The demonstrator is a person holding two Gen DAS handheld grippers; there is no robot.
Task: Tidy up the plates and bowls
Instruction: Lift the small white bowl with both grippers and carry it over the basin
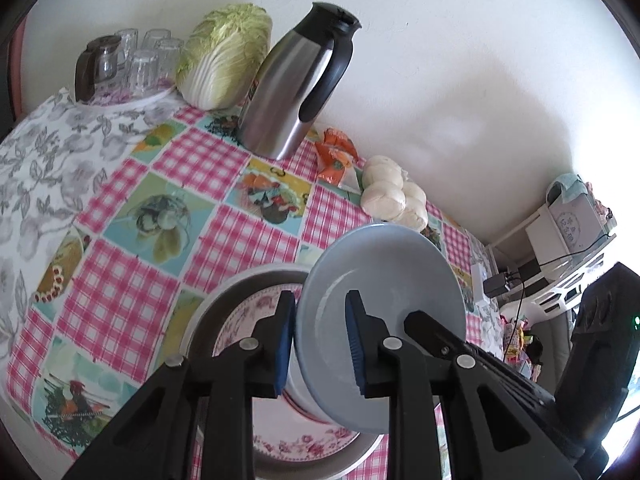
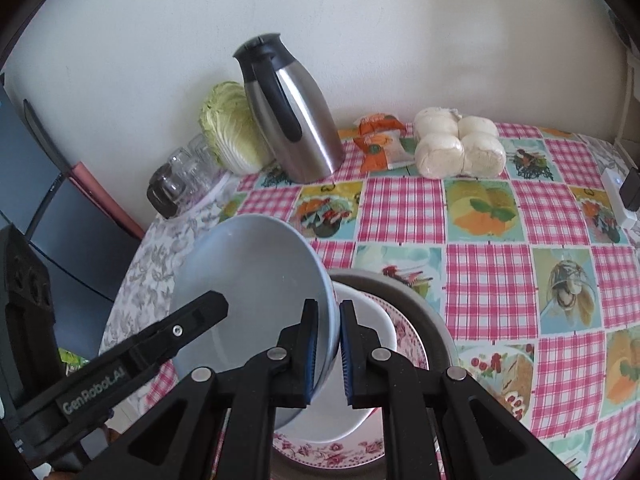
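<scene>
A pale blue bowl (image 1: 384,300) is held tilted on edge above a stack: a white bowl (image 2: 360,392) on a pink floral plate (image 1: 256,320) inside a grey metal dish (image 1: 224,292). My left gripper (image 1: 320,340) straddles the blue bowl's rim, with a small gap at the left pad. My right gripper (image 2: 329,354) straddles the same bowl's (image 2: 256,280) opposite rim, its jaws nearly shut on it. The other gripper's finger (image 2: 200,312) reaches into the bowl from the left.
A steel thermos jug (image 1: 296,80), a cabbage (image 1: 224,56), glass cups on a tray (image 1: 132,60), an orange packet (image 1: 334,156) and bagged white buns (image 1: 392,192) stand along the wall. The checked tablecloth (image 2: 488,280) covers the table. A white shelf (image 1: 560,240) stands beyond the table's right end.
</scene>
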